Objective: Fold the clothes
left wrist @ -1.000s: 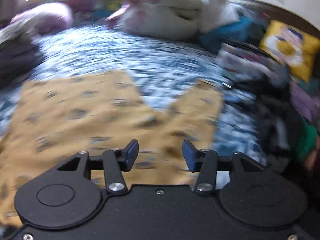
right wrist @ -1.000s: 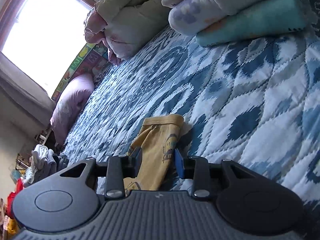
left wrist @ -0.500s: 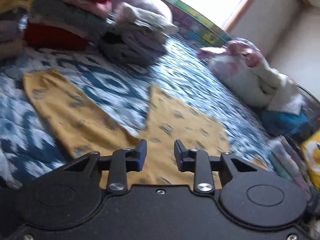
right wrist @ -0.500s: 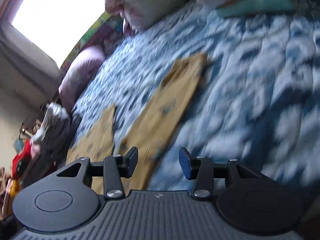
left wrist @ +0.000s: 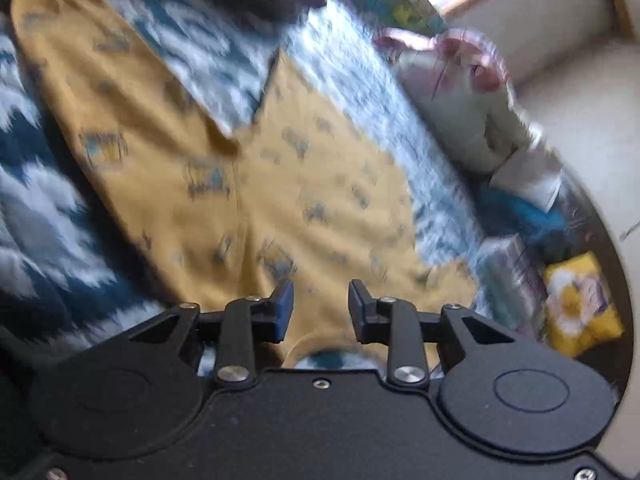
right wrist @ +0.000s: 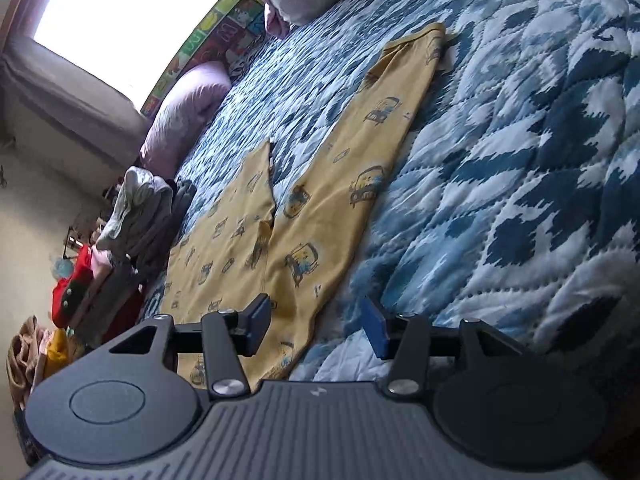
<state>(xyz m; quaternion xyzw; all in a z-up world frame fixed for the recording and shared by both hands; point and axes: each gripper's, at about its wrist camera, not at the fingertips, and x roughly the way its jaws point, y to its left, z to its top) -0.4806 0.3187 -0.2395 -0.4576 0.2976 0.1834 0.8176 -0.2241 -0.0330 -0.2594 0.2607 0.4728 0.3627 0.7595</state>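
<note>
Across the quilted blue-and-white bedspread (right wrist: 520, 152) lie the yellow trousers (right wrist: 320, 208), a soft knit printed with small cartoon vehicles, spread flat with their two legs parted in a V. At the waistband end, the left gripper (left wrist: 320, 308) hangs just above the cloth; its blue-padded jaws have just been closing and now stand partly open with a narrow gap, pressing on nothing. The right gripper (right wrist: 316, 328) sits over the trousers' edge and the quilt beside it; its jaws have just been opening, stand moderately wide and hold nothing. A lilac pillow (right wrist: 184, 112) and a stack of folded clothes (right wrist: 136, 216) border the bed.
</note>
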